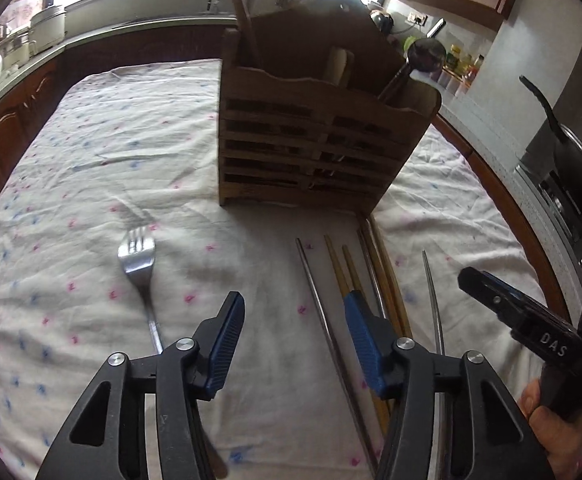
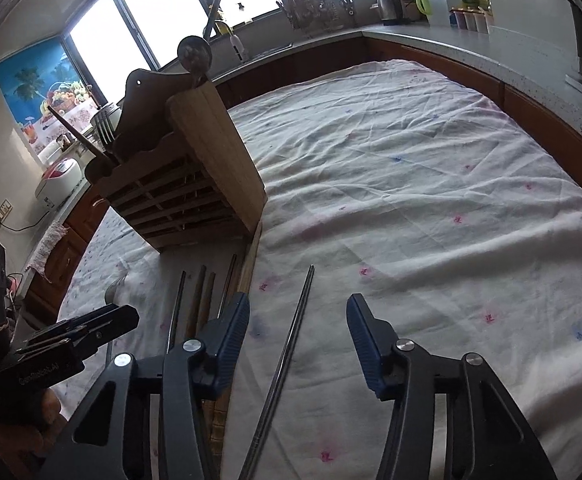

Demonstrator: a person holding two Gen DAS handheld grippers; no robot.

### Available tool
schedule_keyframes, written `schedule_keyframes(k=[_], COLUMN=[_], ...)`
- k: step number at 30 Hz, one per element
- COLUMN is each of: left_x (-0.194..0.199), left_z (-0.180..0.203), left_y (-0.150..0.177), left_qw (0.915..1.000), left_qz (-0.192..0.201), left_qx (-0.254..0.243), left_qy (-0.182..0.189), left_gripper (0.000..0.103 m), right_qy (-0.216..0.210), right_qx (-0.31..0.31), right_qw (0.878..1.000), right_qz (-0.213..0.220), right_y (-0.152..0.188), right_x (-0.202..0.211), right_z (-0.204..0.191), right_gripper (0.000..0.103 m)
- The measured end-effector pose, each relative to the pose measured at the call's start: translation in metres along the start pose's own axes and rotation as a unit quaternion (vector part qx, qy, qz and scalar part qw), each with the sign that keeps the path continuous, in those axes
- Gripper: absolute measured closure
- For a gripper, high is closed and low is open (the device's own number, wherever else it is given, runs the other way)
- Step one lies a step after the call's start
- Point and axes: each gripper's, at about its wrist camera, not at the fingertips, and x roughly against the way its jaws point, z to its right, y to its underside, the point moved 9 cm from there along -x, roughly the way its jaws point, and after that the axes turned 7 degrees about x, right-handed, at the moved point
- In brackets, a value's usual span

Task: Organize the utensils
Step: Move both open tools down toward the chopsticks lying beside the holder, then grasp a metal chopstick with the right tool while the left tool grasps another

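Observation:
A slatted wooden utensil holder (image 1: 311,128) (image 2: 195,184) stands on the floral cloth (image 1: 91,160) and holds a ladle (image 1: 425,54) and a few sticks. In front of it lie a steel fork (image 1: 137,256), wooden chopsticks (image 1: 341,264) and metal chopsticks. My left gripper (image 1: 294,300) hangs open low over the cloth, with one metal chopstick (image 1: 319,300) lying between its fingers, untouched. My right gripper (image 2: 298,300) is also open, straddling another metal chopstick (image 2: 291,344) that lies apart to the right of the bundle. Each gripper shows at the edge of the other's view.
Kitchen counters ring the table. A wok (image 1: 575,176) sits on the stove to the right, and a rice cooker (image 2: 57,180) stands on the left counter. A kettle (image 2: 389,0) and jars stand at the back. A hand (image 1: 551,420) holds the right gripper's handle.

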Motion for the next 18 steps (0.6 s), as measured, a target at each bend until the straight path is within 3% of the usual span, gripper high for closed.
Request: schedule_keyframes(k=[10, 14, 18], left_x=[-0.05, -0.063, -0.071], left_z=[0.003, 0.005, 0.013], left_y=[-0.009, -0.013, -0.015], left_qw=[0.9991, 0.9989, 0.9978], left_qz=[-0.041, -0.042, -0.043], left_qx=[-0.009, -0.02, -0.049], left_qy=[-0.006, -0.007, -0.017], left_gripper=[0.071, 0.073, 0.077], right_qy=[0.011, 0.028, 0.059], right_qx=[0.015, 0.044, 0.105], right_qw=[0.999, 0.997, 0.991], right_qz=[-0.042, -0.051, -0.059], right_y=[0.0, -0.004, -0.002], right_x=[-0.028, -0.035, -0.039], right_z=[0.004, 0.0, -0.008], right_gripper=[0.07, 0.079, 0.079])
